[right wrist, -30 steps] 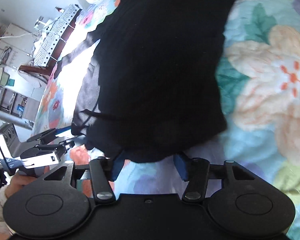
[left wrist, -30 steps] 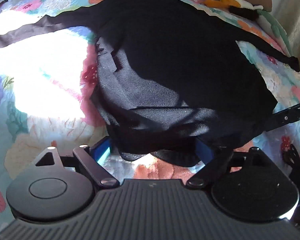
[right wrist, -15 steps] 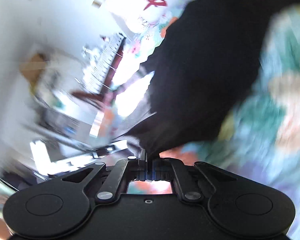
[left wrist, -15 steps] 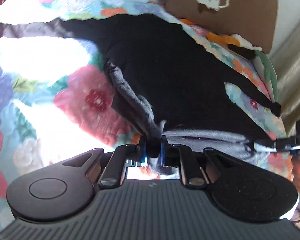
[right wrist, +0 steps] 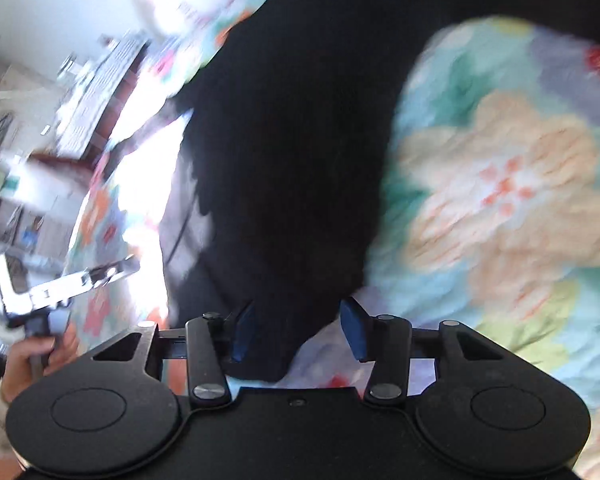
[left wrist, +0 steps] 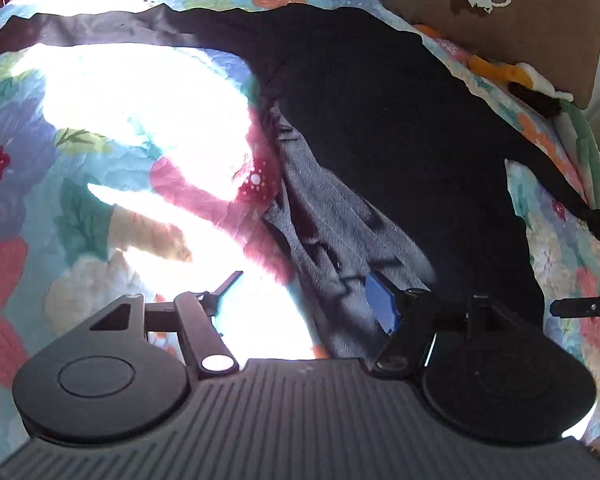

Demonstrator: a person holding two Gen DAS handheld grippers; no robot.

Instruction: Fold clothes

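Opening over the near hem, the left gripper (left wrist: 300, 300) and right gripper (right wrist: 298, 334) both have their jaws spreading, pads clear of the cloth, though folds of the black garment (left wrist: 400, 140) lie between the fingers of each. It sprawls across the floral quilt (left wrist: 40, 168), body running far toward a brown headboard (left wrist: 496, 20), one sleeve stretched far left into the sun, another trailing right. Folding looks barely begun: only the near edge is bunched, and both sleeves and the body are left to fold.
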